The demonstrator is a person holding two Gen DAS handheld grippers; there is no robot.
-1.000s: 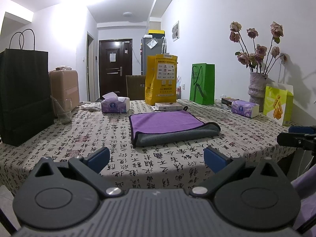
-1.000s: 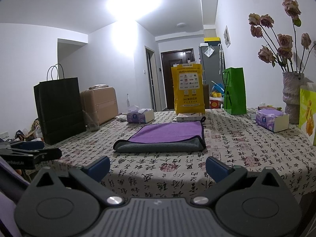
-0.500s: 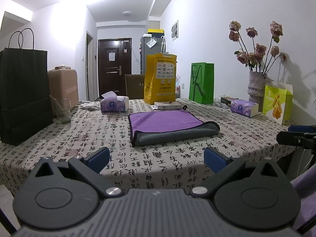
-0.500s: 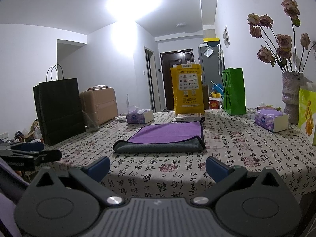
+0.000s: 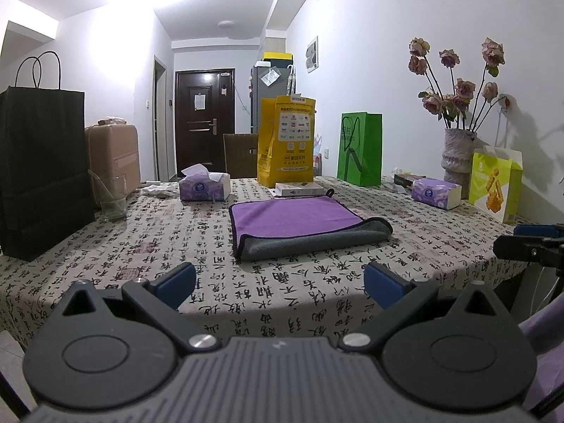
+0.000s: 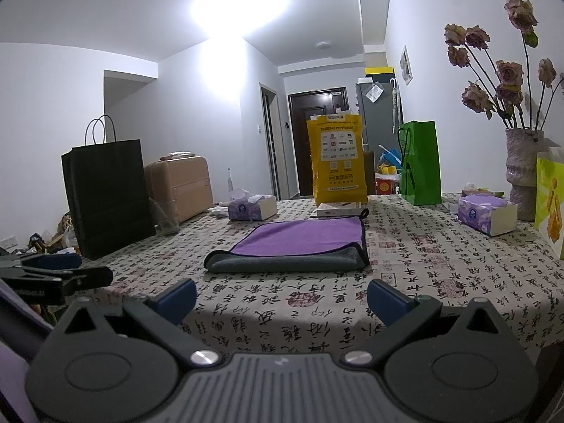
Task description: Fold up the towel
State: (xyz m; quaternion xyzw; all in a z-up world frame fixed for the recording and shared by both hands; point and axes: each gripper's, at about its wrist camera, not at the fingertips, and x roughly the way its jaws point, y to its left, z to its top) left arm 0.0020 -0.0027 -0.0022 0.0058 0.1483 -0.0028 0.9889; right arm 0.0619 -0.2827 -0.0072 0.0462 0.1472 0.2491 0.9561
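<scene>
Left wrist view, folded towel [image 5: 303, 227] on table [image 5: 141, 246]; both hand-held grippers [image 5: 280, 283] [image 6: 282, 296] released, empty

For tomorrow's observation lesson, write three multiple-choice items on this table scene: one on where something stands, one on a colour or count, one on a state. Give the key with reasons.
1. Where does the yellow bag stand relative to the towel?
A. Behind it, farther from the grippers
B. On top of it
C. In front of it, at the near table edge

2. What colour is the towel's upper face?
A. Green
B. Purple
C. White

3. How does the left gripper stand?
A. Shut on the towel
B. Open, holding nothing
C. Shut on the drinking glass

Key: 1 A, the bag rises beyond the towel's far edge. 2 B, the top is purple and the fold at the near edge shows grey. 3 B, its fingers are spread apart with only tablecloth showing between them; the right gripper stands likewise.
</scene>
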